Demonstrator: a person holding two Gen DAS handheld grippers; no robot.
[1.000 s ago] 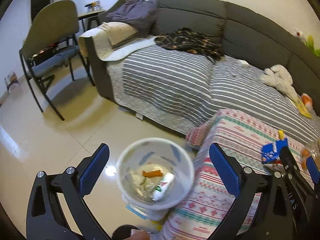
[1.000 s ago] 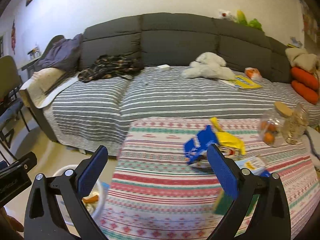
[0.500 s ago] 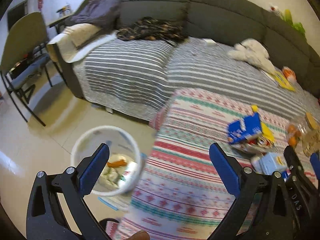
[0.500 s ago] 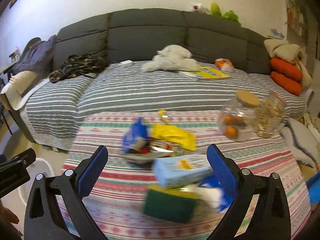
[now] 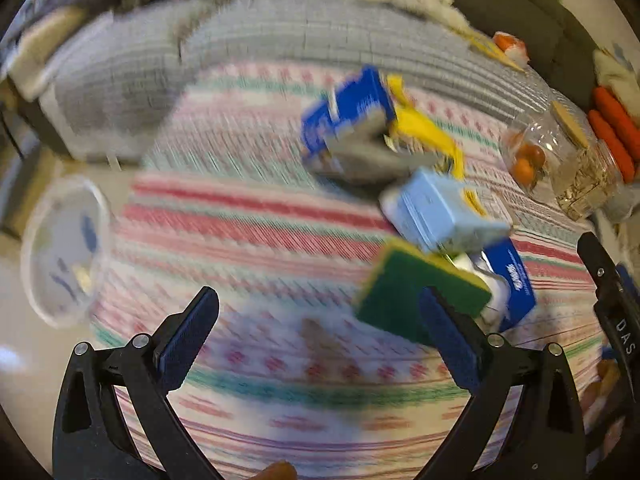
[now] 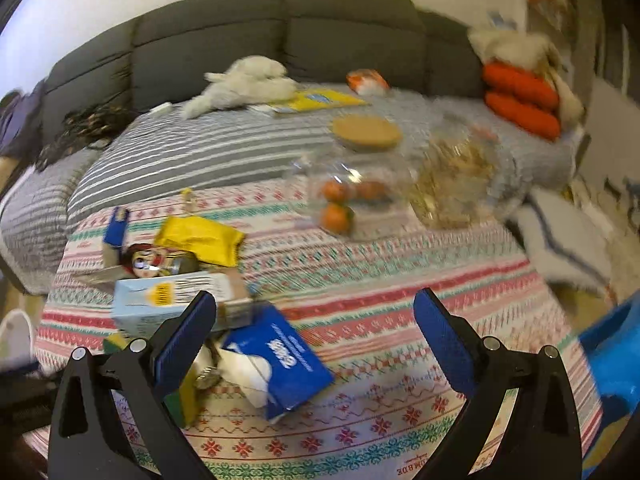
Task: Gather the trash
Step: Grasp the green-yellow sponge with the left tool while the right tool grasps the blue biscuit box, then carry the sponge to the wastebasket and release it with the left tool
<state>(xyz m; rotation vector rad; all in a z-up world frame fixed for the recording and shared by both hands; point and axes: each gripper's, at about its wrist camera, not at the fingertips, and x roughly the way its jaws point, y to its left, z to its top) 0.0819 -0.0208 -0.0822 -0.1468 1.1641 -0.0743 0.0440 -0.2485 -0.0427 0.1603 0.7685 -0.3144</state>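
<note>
Trash lies in a heap on the patterned tablecloth (image 5: 248, 216): a green and yellow sponge (image 5: 416, 292), a light blue carton (image 5: 436, 212), a blue tissue pack (image 6: 280, 364), a yellow wrapper (image 6: 200, 240) and a blue box (image 5: 352, 108). The white bin (image 5: 64, 248) stands on the floor left of the table. My left gripper (image 5: 316, 336) is open above the cloth, its right finger just before the sponge. My right gripper (image 6: 316, 336) is open over the table, the tissue pack by its left finger. Both views are motion-blurred.
Two clear jars, one with oranges (image 6: 352, 188) and one with snacks (image 6: 456, 180), stand at the table's far side. Behind is a grey sofa (image 6: 280, 44) with a striped cover, a white plush toy (image 6: 244, 84) and orange cushions (image 6: 520, 96). A blue object (image 6: 612, 360) sits at right.
Both grippers have swung right, away from the bin and over the table. The trash heap is now close in front of them. Both stayed open.
</note>
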